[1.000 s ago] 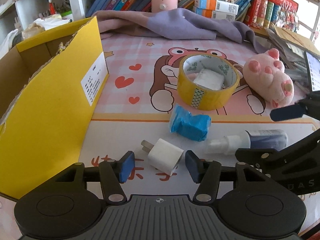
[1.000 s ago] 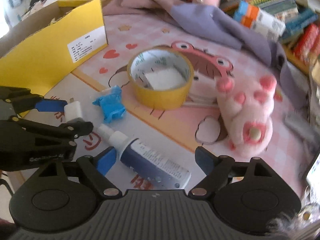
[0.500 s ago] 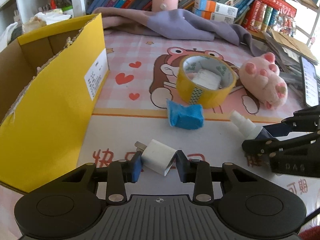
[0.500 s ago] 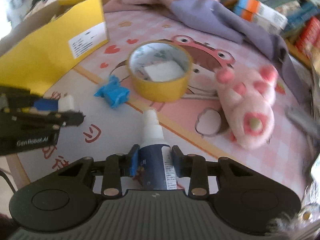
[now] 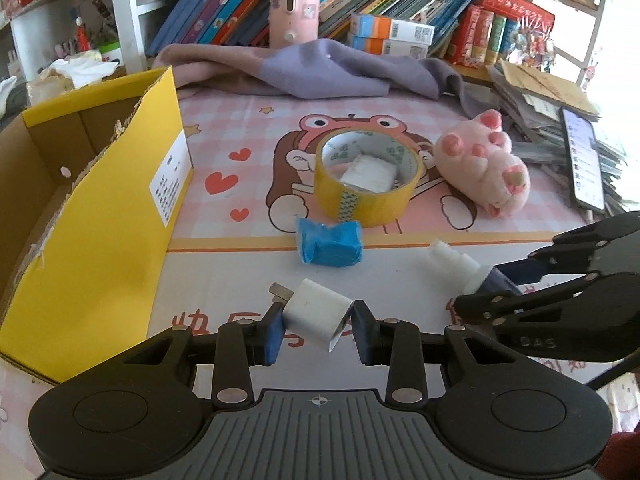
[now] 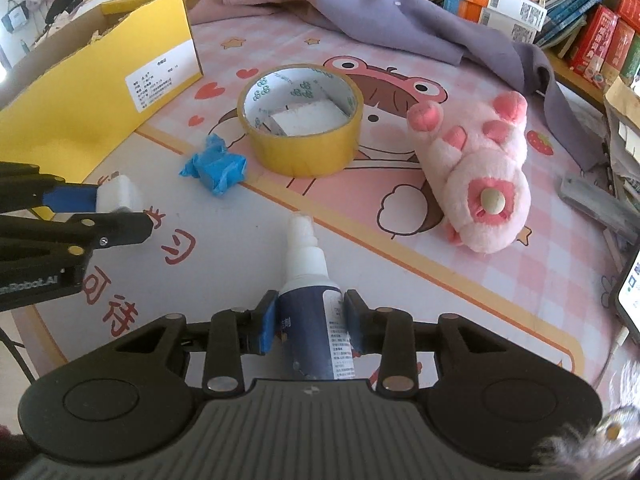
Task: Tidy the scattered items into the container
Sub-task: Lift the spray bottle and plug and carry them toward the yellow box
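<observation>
My left gripper [image 5: 318,326] is shut on a white plug adapter [image 5: 316,314], held just above the mat; the adapter [image 6: 120,199] also shows in the right wrist view. My right gripper [image 6: 310,322] is shut on a dark blue spray bottle [image 6: 310,312] with a white nozzle, seen at the right as the bottle [image 5: 460,266] in the left wrist view. The yellow cardboard box [image 5: 100,216] stands open at the left. On the mat lie a crumpled blue wrapper [image 5: 330,242], a yellow tape roll [image 5: 366,184] around a white packet, and a pink plush toy [image 5: 484,168].
A purple cloth [image 5: 304,68] lies at the back of the mat, before shelves of books [image 5: 392,4]. A phone [image 5: 582,158] rests on stacked papers at the right. A pink canister [image 5: 294,6] stands behind the cloth.
Both grippers have closed: the left on the white adapter, the right on the spray bottle. The left gripper has since lifted the adapter a little; the bottle now points away along the right fingers.
</observation>
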A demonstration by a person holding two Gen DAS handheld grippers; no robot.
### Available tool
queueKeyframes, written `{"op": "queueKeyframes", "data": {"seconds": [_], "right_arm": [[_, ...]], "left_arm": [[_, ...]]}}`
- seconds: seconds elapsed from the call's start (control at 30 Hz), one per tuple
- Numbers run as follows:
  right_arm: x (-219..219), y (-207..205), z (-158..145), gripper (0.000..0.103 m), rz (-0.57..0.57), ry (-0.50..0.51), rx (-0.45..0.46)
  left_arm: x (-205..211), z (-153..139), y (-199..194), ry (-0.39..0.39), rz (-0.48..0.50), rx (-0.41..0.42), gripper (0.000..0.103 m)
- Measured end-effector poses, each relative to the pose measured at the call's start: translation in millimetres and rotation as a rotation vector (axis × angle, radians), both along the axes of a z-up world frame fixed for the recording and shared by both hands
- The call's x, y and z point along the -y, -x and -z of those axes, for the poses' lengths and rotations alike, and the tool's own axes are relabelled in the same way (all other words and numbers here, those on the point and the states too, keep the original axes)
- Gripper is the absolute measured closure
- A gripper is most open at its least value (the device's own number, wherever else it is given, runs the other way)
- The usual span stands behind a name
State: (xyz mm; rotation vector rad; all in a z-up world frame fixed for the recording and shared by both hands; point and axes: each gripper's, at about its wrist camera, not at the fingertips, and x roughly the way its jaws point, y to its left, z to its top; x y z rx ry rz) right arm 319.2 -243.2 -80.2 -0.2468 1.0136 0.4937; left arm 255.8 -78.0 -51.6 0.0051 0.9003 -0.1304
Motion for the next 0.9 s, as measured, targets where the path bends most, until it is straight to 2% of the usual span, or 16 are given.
{"op": "queueKeyframes", "data": {"seconds": [0.23,0.5,0.67,0.9], "right_arm": [[7.3,6.4,-6.9,0.072,0.070,-0.038,0.034],[12.2,30.3,-31.2,0.072,0.178,-0.070,0.099],[10.0,57.4,-52.6,0.072,0.267,-0.070,0.174],[-6.1,99.9,-83.9,0.072,0.380,-0.079,0.256]], "left_arm": [[1.8,-10.9,5.6,0.015,0.056,0.031,0.069],[6.1,-30.7,16.2,0.053,0.182,0.109,0.069],[-0.9,-47.4,26.6,0.106,0.274,0.165,0.069],[-21.4,-74.7,51.7,0.142,0.417,0.266,0.069]]}}
